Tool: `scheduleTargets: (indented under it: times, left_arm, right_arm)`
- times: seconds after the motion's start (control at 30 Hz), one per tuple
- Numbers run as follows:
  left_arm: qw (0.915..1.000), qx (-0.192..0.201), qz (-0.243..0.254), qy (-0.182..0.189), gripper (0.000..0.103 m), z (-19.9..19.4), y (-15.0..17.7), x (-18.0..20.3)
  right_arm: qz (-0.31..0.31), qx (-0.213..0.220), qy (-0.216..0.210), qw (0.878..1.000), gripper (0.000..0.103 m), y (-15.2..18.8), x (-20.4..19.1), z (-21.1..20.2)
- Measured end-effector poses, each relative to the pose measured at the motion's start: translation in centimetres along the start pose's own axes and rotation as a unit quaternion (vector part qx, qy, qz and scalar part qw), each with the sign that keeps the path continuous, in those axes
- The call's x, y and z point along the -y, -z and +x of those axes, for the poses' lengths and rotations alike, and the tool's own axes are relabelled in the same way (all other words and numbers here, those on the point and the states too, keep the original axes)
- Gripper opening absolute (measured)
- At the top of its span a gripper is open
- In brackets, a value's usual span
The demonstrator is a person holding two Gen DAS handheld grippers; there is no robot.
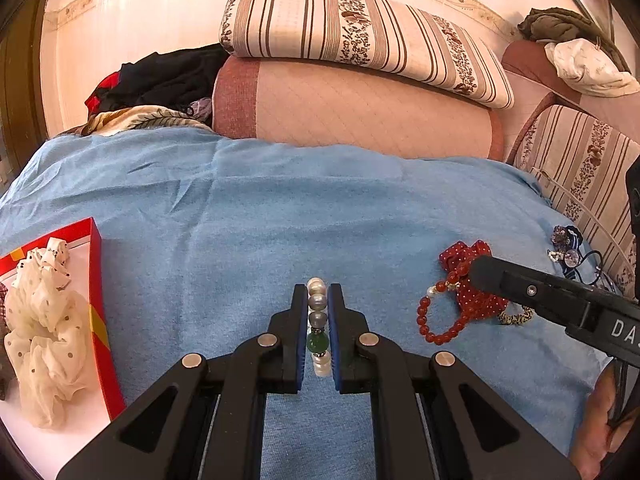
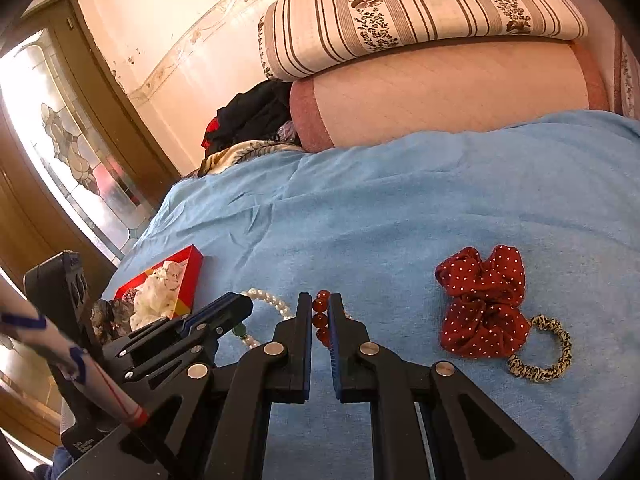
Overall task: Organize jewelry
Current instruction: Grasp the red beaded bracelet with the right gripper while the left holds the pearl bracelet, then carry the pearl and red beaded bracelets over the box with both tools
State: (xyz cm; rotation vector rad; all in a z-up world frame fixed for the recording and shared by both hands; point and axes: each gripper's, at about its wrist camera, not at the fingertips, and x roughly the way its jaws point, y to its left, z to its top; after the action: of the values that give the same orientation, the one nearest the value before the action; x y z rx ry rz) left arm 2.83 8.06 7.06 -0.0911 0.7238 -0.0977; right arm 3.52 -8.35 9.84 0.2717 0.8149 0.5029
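Observation:
My left gripper (image 1: 319,292) is shut on a pearl bracelet (image 1: 319,322) with grey pearls and a green bead, just above the blue cloth (image 1: 248,216). The bracelet also shows in the right wrist view (image 2: 266,298), where the left gripper (image 2: 236,306) comes in from the left. My right gripper (image 2: 320,300) is shut on a red bead bracelet (image 2: 321,320). In the left wrist view that bracelet (image 1: 434,326) hangs from the right gripper (image 1: 476,270). A red box (image 1: 102,320) holding a white dotted scrunchie (image 1: 44,320) lies at the left.
A red dotted scrunchie (image 2: 482,304) and a yellow-black hair tie (image 2: 554,346) lie on the cloth at the right. More hair ties (image 1: 570,250) lie at the far right. Cushions (image 1: 360,108) and clothes (image 1: 160,80) are stacked behind. A glass door (image 2: 68,148) is at the left.

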Motion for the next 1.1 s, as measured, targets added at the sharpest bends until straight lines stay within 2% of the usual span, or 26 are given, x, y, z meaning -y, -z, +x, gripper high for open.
scheduleTargets:
  times: [0.43,0.63,1.1]
  left_arm:
    - [0.9999,0.012,0.002,-0.006,0.009,-1.7,-0.4,-0.3]
    - [0.9998,0.018,-0.006,-0.008,0.009,-3.3,-0.5,-1.6]
    - [0.9978,0.046,-0.034,-0.033,0.009,-8.6,-0.6,-6.6]
  right_arm:
    - [-0.005,0.001,-0.004,1.0,0.008,-0.1,-0.6,-0.3]
    - [-0.01,0.003,-0.011,1.0,0.008,-0.1,-1.4,-0.5]
    - [-0.047,0.012,-0.048,0.998,0.008,0.4,-8.1,-1.1]
